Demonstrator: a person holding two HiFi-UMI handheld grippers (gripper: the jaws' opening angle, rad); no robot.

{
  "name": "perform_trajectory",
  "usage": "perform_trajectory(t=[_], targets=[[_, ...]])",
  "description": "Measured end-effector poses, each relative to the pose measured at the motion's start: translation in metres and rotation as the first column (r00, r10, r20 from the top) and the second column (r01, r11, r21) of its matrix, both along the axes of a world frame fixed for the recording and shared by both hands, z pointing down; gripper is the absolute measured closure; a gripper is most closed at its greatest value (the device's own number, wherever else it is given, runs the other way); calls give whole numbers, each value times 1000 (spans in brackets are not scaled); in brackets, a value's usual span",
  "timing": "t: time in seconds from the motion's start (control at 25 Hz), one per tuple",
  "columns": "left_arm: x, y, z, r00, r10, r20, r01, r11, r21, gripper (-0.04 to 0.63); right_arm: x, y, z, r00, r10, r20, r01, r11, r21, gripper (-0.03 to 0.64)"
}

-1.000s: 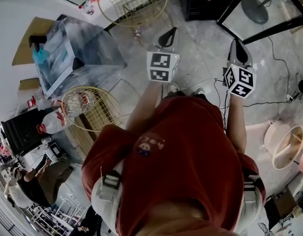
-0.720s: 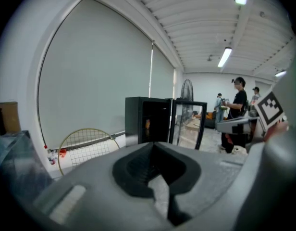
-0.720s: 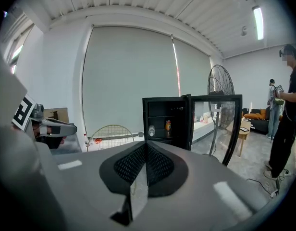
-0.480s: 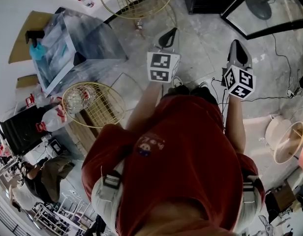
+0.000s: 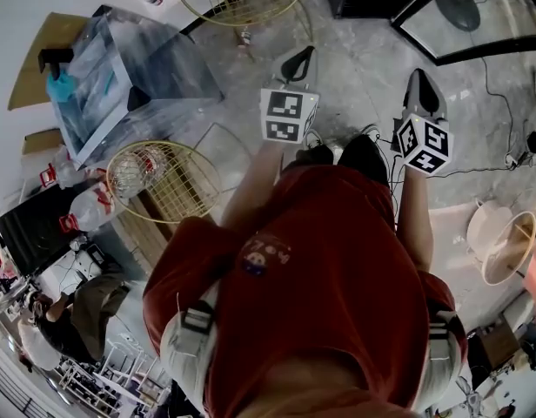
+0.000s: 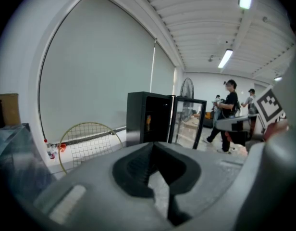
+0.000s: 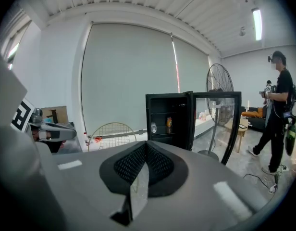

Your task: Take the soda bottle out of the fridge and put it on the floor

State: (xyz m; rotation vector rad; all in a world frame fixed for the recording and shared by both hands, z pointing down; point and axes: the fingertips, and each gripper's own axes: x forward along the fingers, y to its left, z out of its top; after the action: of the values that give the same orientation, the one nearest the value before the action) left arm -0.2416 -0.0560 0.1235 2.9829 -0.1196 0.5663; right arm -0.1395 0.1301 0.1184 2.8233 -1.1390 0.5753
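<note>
A person in a red shirt holds the left gripper (image 5: 304, 55) and right gripper (image 5: 417, 78) out at 12 o'clock, both pressed together and empty, likely because the bottle (image 7: 153, 128) sits on a shelf of the open fridge (image 7: 167, 99), well out of reach.

**Red shirt, grey grippers**

You wear a red short-sleeved T-shirt (image 5: 355, 259) with a small printed chest patch (image 5: 266, 256) and pale, buckled shoulder straps (image 5: 197, 319). Your left gripper (image 5: 301, 57) and right gripper (image 5: 420, 81) are grey with black pads, each bearing a white cube (image 5: 288, 116) of black square markers.
</note>
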Motion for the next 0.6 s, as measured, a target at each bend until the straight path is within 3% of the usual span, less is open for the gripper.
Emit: perform_trajectory(t=[0.28,0.6], targets=[[15,7,0,1000,-17,3,17,1000,14,596,20,1,0,1000,-22,-14,23,1000,20,618],[74,47,-10,1000,-4,-4,5,999,32,596,69,30,-6,995,-85,-44,87,996,33,618]])
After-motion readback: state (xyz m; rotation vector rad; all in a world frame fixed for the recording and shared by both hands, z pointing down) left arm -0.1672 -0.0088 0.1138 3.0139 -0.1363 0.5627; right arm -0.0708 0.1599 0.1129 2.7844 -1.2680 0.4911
